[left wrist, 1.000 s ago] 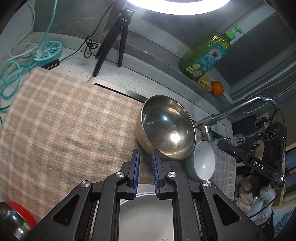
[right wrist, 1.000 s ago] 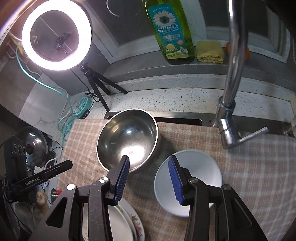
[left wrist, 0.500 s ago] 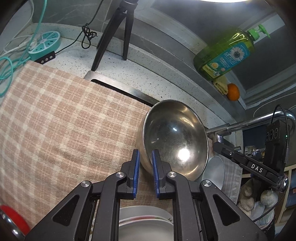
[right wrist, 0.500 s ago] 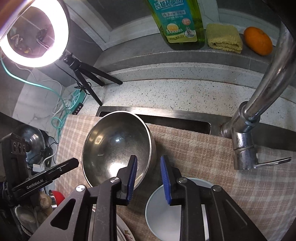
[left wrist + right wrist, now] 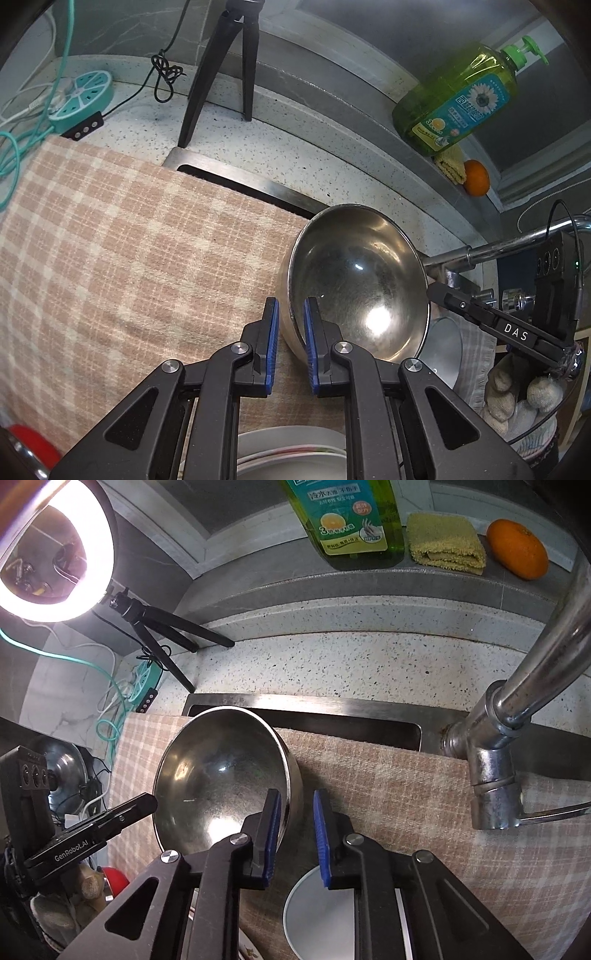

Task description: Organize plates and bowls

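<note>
A steel bowl (image 5: 362, 280) stands on the checked cloth (image 5: 129, 258) over the sink. My left gripper (image 5: 290, 310) is shut on the bowl's left rim, one pad outside the wall and one inside. My right gripper (image 5: 295, 801) straddles the opposite rim of the steel bowl (image 5: 221, 775). Its jaws are closing, and a sliver of cloth still shows between the outer pad and the wall. A pale bowl (image 5: 321, 912) sits on the cloth beneath the right gripper. A stack of plates (image 5: 291, 454) lies under the left gripper.
The faucet (image 5: 495, 775) rises at the right, close to the bowl. A soap bottle (image 5: 458, 99), a yellow sponge cloth (image 5: 443, 542) and an orange (image 5: 517, 554) sit on the back ledge. A tripod (image 5: 221, 74) and a power strip (image 5: 79, 96) are back left. A gloved hand (image 5: 517, 398) holds the right gripper.
Both grippers came forward and down onto the steel bowl's rims. The right jaws narrowed from wide apart to a small gap. The left jaws kept the same narrow gap.
</note>
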